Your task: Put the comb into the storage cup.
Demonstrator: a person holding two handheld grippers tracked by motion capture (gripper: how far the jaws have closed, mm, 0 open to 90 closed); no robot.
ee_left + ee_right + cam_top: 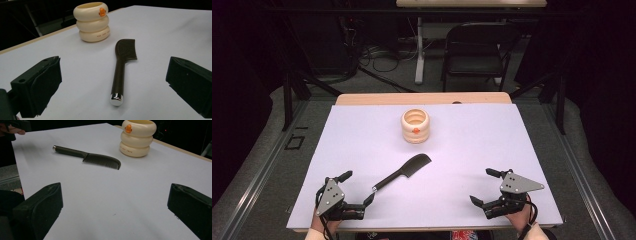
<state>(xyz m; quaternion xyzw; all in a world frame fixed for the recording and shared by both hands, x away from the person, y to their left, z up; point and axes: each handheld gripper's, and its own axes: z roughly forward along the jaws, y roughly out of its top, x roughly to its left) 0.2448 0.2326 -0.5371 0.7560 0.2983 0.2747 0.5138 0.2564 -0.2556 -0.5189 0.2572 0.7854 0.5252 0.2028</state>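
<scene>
Just beyond the comb (403, 173), a cream ringed cup (415, 126), upright.

I'm seeing a dark olive-brown comb (123, 62) with a shiny silver end cap, and a cream ringed cup (92, 21) with an orange duck-bill mark and small dark lettering. The table sheet (362, 145) is showing pale lilac-white. My claw pads (47, 82) are showing matte black.

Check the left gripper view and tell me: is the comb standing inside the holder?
No. The comb lies flat on the table, apart from the cream holder, with its silver-capped handle end toward the open left gripper.
</scene>
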